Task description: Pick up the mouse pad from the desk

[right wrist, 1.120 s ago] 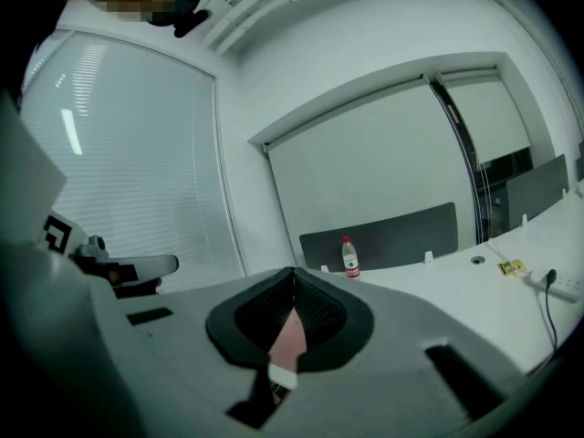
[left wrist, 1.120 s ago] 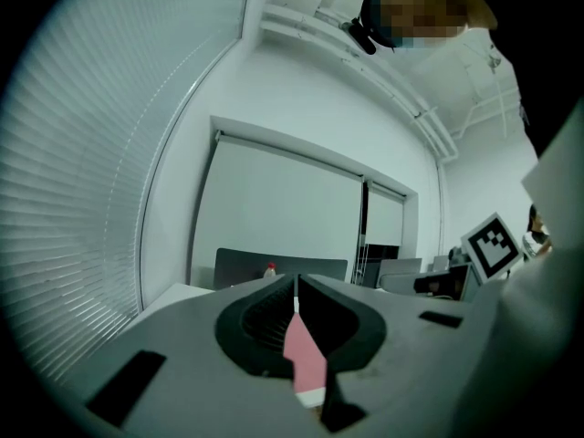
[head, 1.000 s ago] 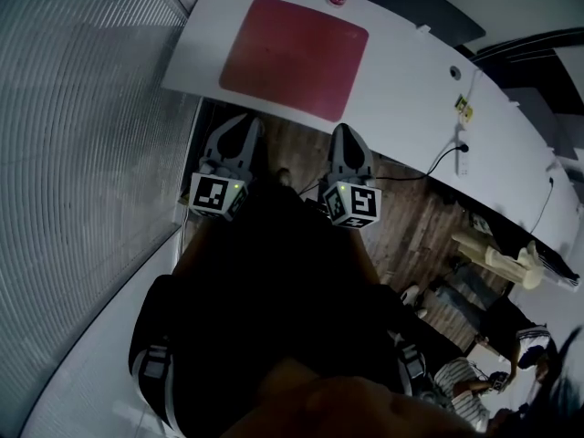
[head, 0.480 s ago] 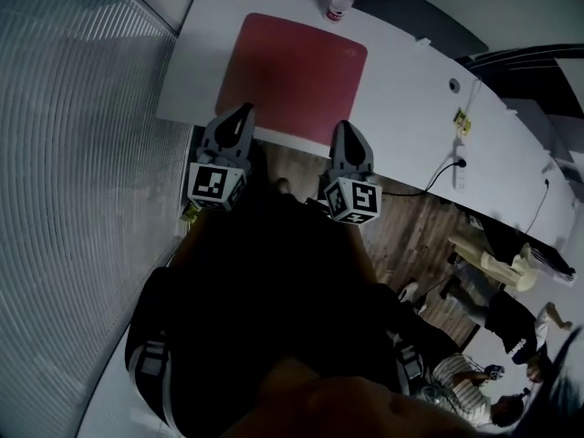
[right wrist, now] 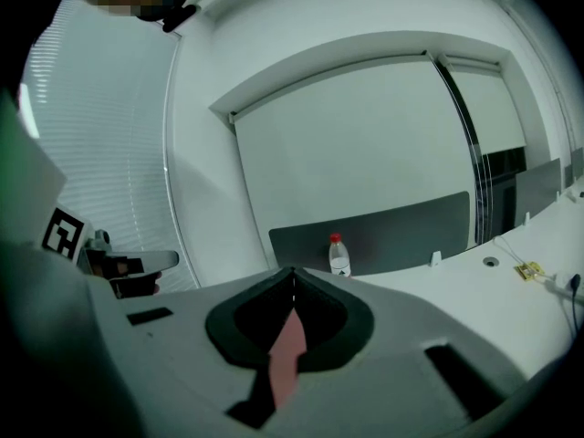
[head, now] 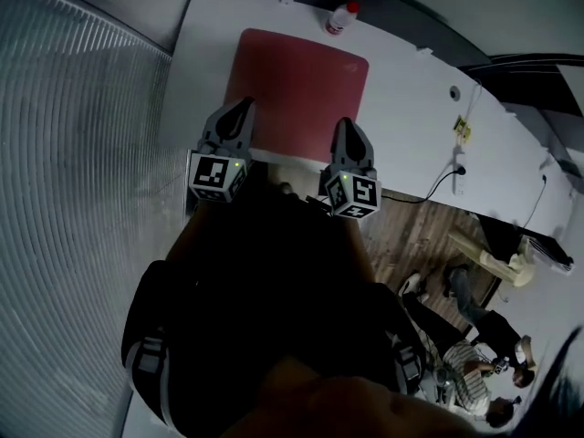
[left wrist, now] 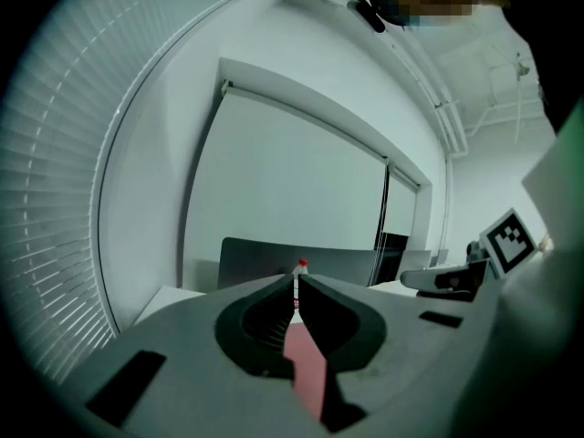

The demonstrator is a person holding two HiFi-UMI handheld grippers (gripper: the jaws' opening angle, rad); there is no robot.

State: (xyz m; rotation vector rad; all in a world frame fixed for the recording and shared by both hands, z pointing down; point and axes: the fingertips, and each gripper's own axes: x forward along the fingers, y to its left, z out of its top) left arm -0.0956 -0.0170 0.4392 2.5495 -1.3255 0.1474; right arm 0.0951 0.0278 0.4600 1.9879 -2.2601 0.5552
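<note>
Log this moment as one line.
stage: pre-grasp | left gripper: shut, empty, above mouse pad near edge | right gripper: same | bottle: upright beyond pad

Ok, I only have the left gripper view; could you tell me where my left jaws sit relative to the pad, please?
Observer: In the head view the left gripper has its tip over the pad, at its near left part; contact I cannot tell.
Operator: Thanks, is the right one shut?
Observer: Yes, the right gripper has its jaws together, nothing between them.
Operator: Is the bottle on the pad?
Observer: No, the bottle stands on the desk beyond the pad's far edge.
</note>
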